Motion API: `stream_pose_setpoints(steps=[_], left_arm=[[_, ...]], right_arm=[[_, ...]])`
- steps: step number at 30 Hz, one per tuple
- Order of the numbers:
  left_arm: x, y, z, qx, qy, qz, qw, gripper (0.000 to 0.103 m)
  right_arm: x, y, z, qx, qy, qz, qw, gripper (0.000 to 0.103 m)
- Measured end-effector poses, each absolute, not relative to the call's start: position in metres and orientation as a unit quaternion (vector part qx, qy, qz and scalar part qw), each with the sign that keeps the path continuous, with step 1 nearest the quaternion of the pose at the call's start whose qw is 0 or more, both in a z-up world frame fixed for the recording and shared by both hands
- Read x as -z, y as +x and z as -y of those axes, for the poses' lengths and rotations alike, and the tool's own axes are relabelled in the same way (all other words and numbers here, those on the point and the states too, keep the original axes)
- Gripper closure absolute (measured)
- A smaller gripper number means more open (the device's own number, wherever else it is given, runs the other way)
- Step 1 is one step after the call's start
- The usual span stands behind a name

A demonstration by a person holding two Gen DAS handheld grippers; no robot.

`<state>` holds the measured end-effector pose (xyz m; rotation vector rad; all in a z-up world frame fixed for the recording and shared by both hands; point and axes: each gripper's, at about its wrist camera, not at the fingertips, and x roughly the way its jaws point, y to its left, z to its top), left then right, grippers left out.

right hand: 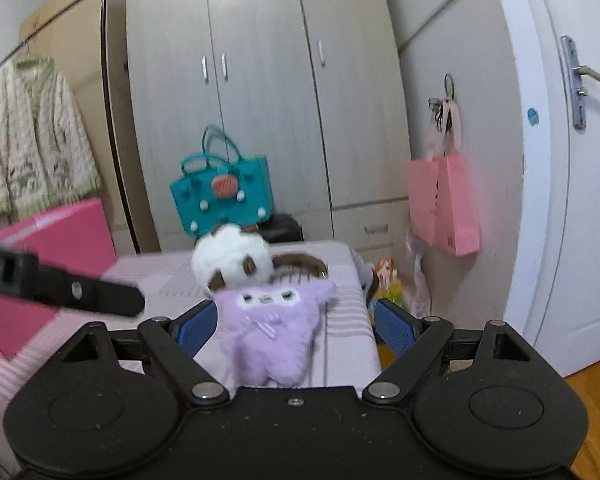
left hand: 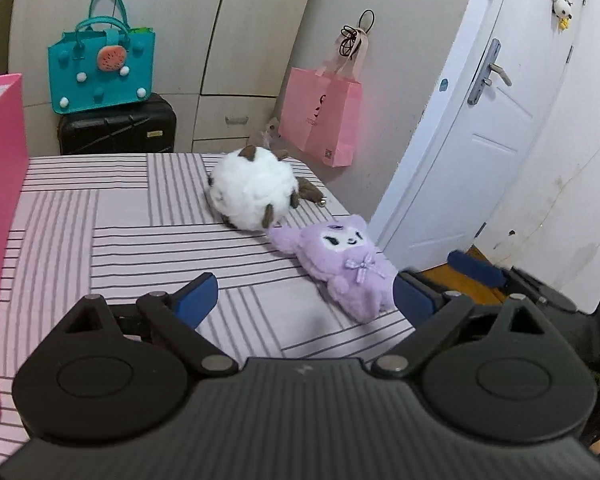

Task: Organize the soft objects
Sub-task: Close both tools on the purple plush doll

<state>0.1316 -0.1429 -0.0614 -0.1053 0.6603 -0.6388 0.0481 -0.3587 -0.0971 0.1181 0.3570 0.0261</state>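
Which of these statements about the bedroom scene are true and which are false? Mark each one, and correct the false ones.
1. The purple plush toy lies on the striped bed. True.
2. The right gripper is clamped on the purple toy. False: its jaws stand open, pads clear of it.
3. The white plush toy lies beyond the purple one. True.
4. The teal bag hangs from the wardrobe. False: it sits on a black suitcase.
5. The left gripper holds the white toy. False: it is open and empty.
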Motion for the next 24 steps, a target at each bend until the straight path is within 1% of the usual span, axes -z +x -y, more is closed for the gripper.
stream_pose_setpoints(steps=[3, 6, 12, 13, 15, 19, 20, 21, 23, 24], left_arm=[[0.059, 0.137, 0.150, 0.312, -0.062, -0.325, 0.891, 0.009], [0.057, 0.142, 0.159, 0.316, -0.065, -0.324, 0.890, 0.011], [0.058, 0.156, 0.184, 0.328, -0.073, -0.343, 0.877, 0.012], [0.060, 0.159, 0.188, 0.326, -0.073, -0.349, 0.876, 0.014], [0.066, 0.164, 0.196, 0.322, -0.071, -0.361, 0.872, 0.021], [0.079, 0.176, 0.204, 0.323, -0.083, -0.400, 0.853, 0.029], [0.081, 0.179, 0.204, 0.325, -0.089, -0.405, 0.850, 0.038], [0.084, 0.181, 0.205, 0.325, -0.094, -0.409, 0.848, 0.040], [0.088, 0.183, 0.204, 0.328, -0.104, -0.412, 0.844, 0.040], [0.089, 0.184, 0.204, 0.330, -0.108, -0.412, 0.843, 0.042]], right_arm=[[0.101, 0.057, 0.360, -0.036, 0.043, -0.218, 0.974, 0.014], [0.102, 0.070, 0.358, -0.099, 0.053, -0.265, 0.958, 0.015], [0.104, 0.090, 0.341, -0.096, -0.010, -0.291, 0.952, 0.015], [0.104, 0.093, 0.341, -0.094, -0.012, -0.296, 0.950, 0.015], [0.106, 0.100, 0.343, -0.084, -0.006, -0.307, 0.948, 0.016], [0.106, 0.111, 0.349, -0.082, 0.007, -0.324, 0.943, 0.020], [0.104, 0.111, 0.350, -0.083, 0.010, -0.327, 0.941, 0.023], [0.104, 0.112, 0.351, -0.086, 0.012, -0.329, 0.940, 0.028], [0.104, 0.115, 0.348, -0.092, 0.007, -0.330, 0.940, 0.034], [0.105, 0.116, 0.347, -0.096, 0.004, -0.329, 0.940, 0.040]])
